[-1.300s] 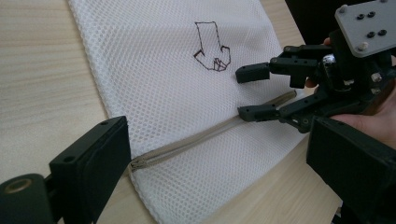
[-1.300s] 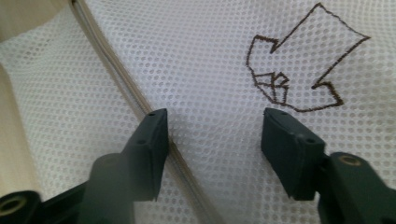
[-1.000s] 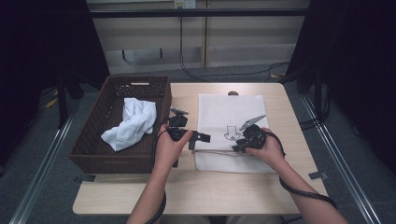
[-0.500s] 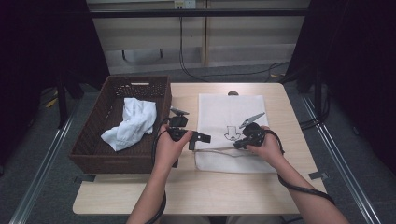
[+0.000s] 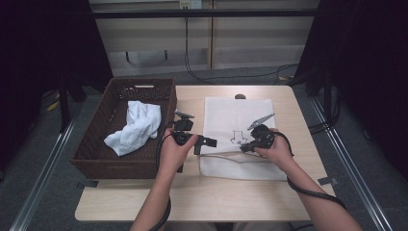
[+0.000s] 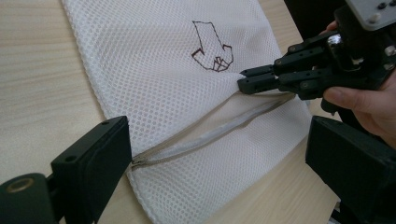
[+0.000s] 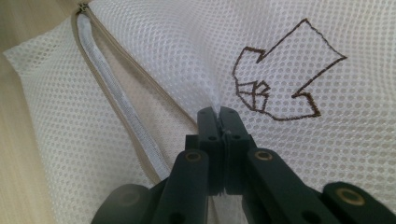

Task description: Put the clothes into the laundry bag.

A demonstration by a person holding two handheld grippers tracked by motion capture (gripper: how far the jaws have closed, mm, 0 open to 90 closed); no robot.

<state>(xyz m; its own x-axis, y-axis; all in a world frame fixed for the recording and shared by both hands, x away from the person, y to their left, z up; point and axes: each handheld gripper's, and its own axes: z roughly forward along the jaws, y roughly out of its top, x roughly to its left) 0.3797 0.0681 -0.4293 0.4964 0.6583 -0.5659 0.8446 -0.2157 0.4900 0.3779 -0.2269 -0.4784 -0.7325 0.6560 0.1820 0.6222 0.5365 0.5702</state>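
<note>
The right hand-held gripper pinches the mesh laundry bag's upper zipper edge, lifting the opening; the left hand-held gripper, jaws spread, waits at the zipper's end.

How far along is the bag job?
Done: the mesh bag lies flat on the table with its zipper open. In hand: the right gripper is shut on the upper edge of the opening, pinching the mesh; the left gripper is open, at the zipper's end. Left, probably: the white cloth lies in the basket, not yet in the bag.
</note>
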